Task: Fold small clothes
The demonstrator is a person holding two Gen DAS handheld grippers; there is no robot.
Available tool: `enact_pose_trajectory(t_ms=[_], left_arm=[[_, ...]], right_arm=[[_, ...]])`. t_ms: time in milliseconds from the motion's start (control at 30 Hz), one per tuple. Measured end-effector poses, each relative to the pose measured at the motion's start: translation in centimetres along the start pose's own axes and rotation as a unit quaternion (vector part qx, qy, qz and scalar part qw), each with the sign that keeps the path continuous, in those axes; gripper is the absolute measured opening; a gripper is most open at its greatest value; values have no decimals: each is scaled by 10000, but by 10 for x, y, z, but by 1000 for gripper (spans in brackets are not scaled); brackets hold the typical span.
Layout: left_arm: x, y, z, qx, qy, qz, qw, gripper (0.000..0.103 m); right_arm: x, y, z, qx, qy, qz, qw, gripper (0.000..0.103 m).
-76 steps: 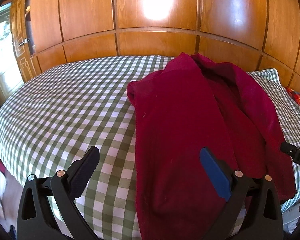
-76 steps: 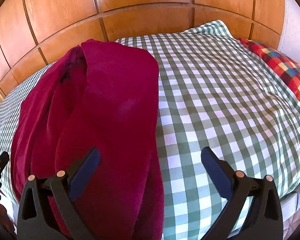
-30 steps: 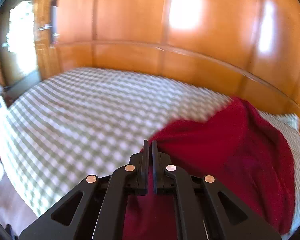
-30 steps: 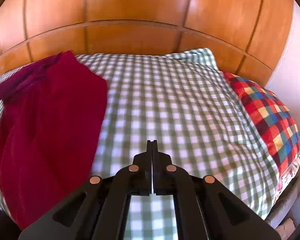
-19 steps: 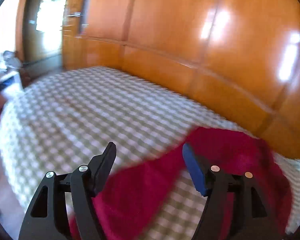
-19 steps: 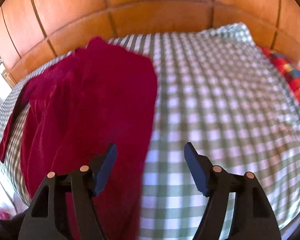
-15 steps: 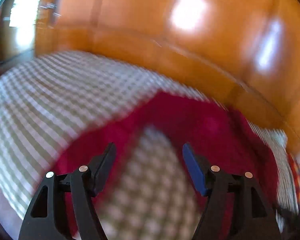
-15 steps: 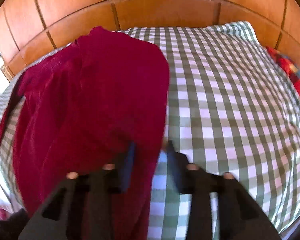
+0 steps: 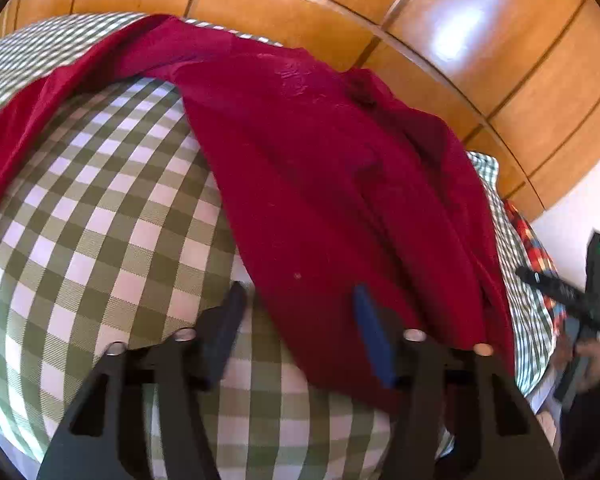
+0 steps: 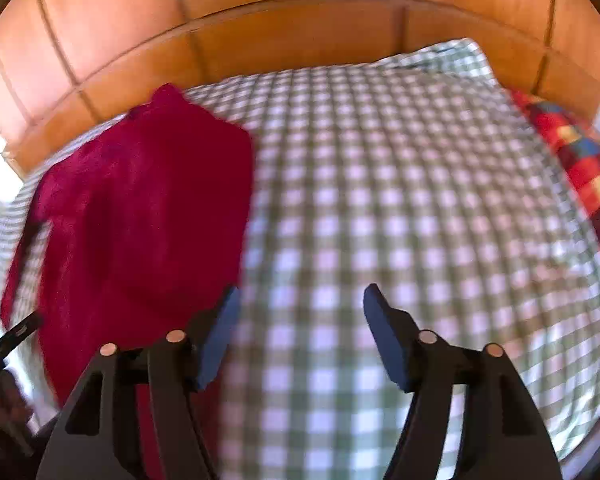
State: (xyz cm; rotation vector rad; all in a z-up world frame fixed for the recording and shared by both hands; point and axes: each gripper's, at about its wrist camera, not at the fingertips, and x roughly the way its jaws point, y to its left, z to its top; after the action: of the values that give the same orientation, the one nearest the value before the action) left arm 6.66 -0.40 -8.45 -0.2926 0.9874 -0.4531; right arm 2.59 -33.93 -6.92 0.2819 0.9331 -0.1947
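A dark red garment (image 9: 332,168) lies spread on the green-and-white checked bed (image 9: 100,220), one sleeve stretched out to the left (image 9: 16,128). My left gripper (image 9: 298,312) is open and empty, low over the bed at the garment's near left edge. In the right wrist view the garment (image 10: 140,216) lies at the left. My right gripper (image 10: 300,312) is open and empty, just right of the garment's near edge, above the checked cover (image 10: 400,200).
A wooden panelled headboard wall (image 9: 460,40) runs along the far side of the bed. A red, blue and yellow checked pillow (image 10: 580,152) lies at the right edge. The other gripper shows at the far right of the left wrist view (image 9: 580,300).
Both grippers were shut a second ago and are open now. The left gripper let go of the garment after drawing a sleeve out to the left. Both views have shifted back toward the garment's near edge.
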Motion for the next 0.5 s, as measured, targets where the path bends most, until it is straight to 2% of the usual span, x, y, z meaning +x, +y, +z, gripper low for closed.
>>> enact_pose_trajectory(t_ms=[100,133,167,200,233,300,400,500], left_arm=[[9,-3,5,37,31,3,10000,28],[9,-4,7,62,59,-15,10000,16],[7,-5,7,91,62,-8,9999,13],[6,-7,6,119,54,0,9999,11],[4,-8,7,139,34,-11,9999,10],[-6,-7,11,108,-28,-114,9999,9],[-32,1,22,-25,-150,-378,9992,9],[-62,16,37,-48,-426,-256,9988,8]], right_arm=[[13,22,-13,-100,90,115,9998,58],[18,28,-15,-155,83,94,9998,52],[24,34,-15,-231,73,69,9997,45],[27,41,-15,-329,70,76,9994,21],[29,52,-15,-535,43,56,9985,10],[29,67,-13,-987,-33,-246,9948,8],[9,58,1,-1064,-213,-236,9938,8],[-2,37,24,-1220,-577,-1153,9841,8]])
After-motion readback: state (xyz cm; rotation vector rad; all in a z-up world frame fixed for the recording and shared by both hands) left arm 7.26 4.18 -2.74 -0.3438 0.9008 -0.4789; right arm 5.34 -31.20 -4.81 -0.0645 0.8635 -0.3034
